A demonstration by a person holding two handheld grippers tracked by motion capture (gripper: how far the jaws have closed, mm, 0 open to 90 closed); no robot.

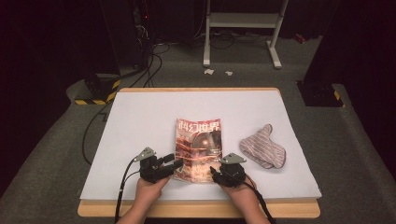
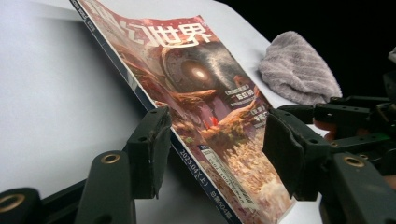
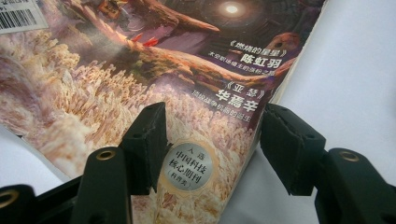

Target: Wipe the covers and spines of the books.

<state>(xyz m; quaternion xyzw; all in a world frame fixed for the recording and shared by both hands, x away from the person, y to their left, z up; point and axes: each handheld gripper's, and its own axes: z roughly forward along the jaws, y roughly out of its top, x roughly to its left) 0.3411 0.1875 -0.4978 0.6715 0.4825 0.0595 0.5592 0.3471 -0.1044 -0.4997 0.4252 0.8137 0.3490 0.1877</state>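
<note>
A magazine (image 1: 198,147) with a reddish cover and white Chinese title lies flat in the middle of the white table cover (image 1: 140,121). My left gripper (image 1: 173,162) is at the magazine's near left corner. In the left gripper view (image 2: 217,140) its jaws stand apart astride the spine, one on the table side and one over the cover (image 2: 205,93). My right gripper (image 1: 219,167) is at the near right corner. Its jaws (image 3: 212,140) are also apart, one over the cover (image 3: 140,60) and one past the edge above the table. Neither pair of pads presses on the magazine.
A striped grey cloth (image 1: 262,147) lies crumpled to the right of the magazine, also in the left gripper view (image 2: 299,70). The table's wooden front edge (image 1: 196,208) runs just under my hands. Behind the table are floor cables (image 1: 149,65) and a white stand (image 1: 243,21).
</note>
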